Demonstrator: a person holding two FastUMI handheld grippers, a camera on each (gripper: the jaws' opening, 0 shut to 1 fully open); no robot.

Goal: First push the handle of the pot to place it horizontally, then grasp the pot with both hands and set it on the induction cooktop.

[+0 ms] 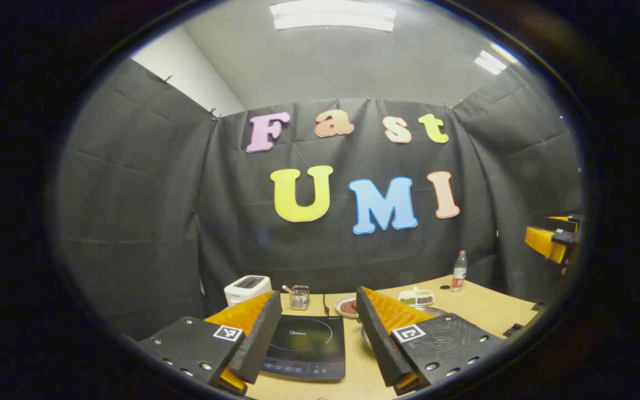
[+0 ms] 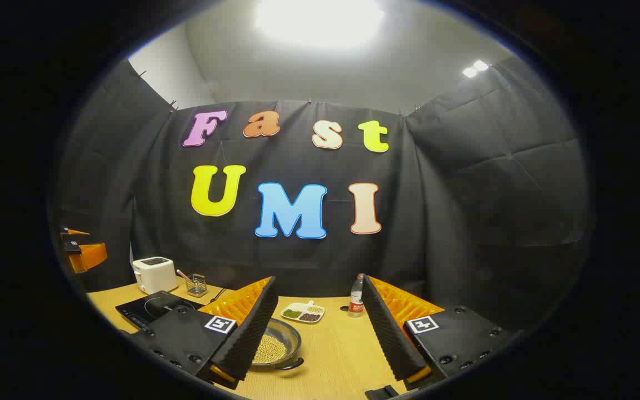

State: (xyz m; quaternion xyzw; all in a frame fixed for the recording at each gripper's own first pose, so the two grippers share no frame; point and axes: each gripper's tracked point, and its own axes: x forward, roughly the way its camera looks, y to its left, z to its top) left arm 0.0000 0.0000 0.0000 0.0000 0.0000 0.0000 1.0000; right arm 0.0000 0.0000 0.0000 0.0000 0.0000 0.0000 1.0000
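A shallow metal pot (image 2: 282,340) holding pale beans sits on the wooden table (image 2: 342,350), with a dark handle (image 2: 289,365) at its near rim. My right gripper (image 2: 316,279) is open above the table, and its left finger covers the pot's left side. The black induction cooktop (image 1: 306,344) lies flat between the fingers of my open left gripper (image 1: 318,294), which hangs above it. In the left gripper view the pot's rim (image 1: 432,309) peeks out behind the right finger. The cooktop (image 2: 150,308) lies left of the pot in the right gripper view.
At the back of the table stand a white toaster (image 1: 246,288), a small wire basket (image 1: 299,297), a plate of brown food (image 1: 346,305), a divided dish (image 2: 303,312) and a bottle (image 2: 356,303). Black cloth walls the booth.
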